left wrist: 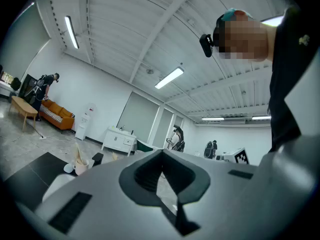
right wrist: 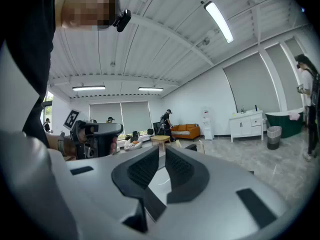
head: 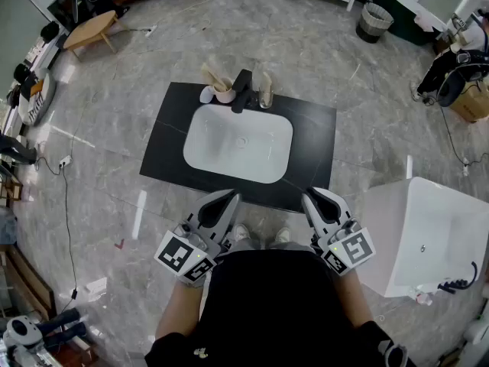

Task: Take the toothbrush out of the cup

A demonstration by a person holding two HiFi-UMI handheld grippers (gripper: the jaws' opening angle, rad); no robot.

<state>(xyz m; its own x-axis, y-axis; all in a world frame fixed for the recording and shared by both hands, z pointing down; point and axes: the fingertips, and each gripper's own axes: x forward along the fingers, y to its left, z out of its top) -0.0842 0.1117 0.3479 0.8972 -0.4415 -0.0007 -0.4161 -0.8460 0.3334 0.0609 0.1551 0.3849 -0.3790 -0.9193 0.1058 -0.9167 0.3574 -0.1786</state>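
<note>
Both tools are held in low and close to the body, at the near edge of the black countertop — nothing's been reached for yet. The left gripper is seen with its jaws pressed together and nothing between them; same story in the left gripper view, where the dark pads meet at the tip. The right gripper is closed up too, with only a thin sliver of a gap visible in the right gripper view and nothing caught in it.

The toothbrush is found standing in the cup, tilted back and to the left, at the far edge of the counter behind the white sink basin. The cup is set just left of the black faucet, with a small white item beside it on the other side and a clear glass to the right of the faucet. Both grippers are kept well apart from the cup — the whole basin lies between.
</note>
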